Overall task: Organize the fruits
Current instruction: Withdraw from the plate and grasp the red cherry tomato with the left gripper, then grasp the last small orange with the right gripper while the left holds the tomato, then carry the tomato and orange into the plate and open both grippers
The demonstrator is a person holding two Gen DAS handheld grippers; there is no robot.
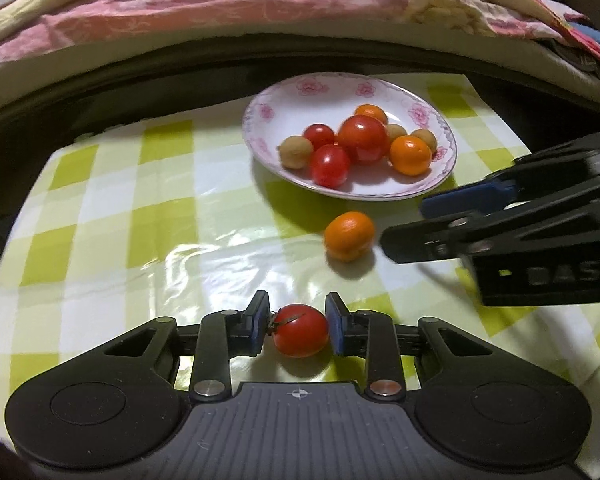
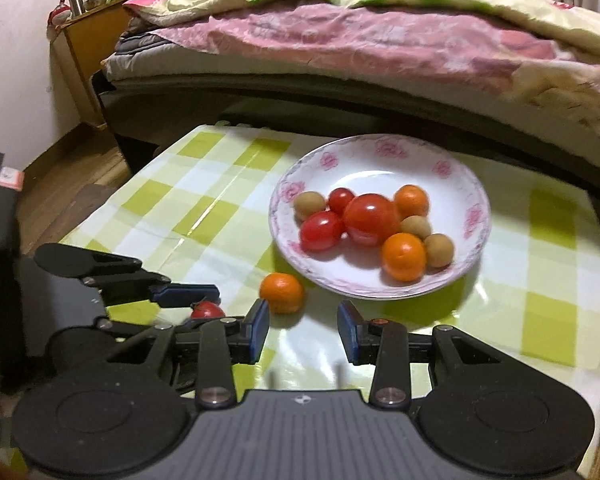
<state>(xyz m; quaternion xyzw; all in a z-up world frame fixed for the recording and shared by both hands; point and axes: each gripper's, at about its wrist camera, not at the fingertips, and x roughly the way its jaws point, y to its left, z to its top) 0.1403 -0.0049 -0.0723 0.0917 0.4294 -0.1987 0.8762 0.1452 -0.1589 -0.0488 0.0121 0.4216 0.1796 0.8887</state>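
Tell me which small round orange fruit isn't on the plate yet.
The small round orange fruit lying alone on the green-checked tablecloth, just in front of the floral white plate. The other two sit on the plate.

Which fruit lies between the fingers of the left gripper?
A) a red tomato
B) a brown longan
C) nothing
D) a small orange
A: in the left wrist view, the red tomato sits between the blue fingers of the left gripper.

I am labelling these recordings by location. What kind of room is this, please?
Most likely a bedroom at home. A bed with a rumpled pink quilt stands right behind the small table with the green checked cloth, and a wooden bedside stand holds small items. A flowered plate holds the fruit.
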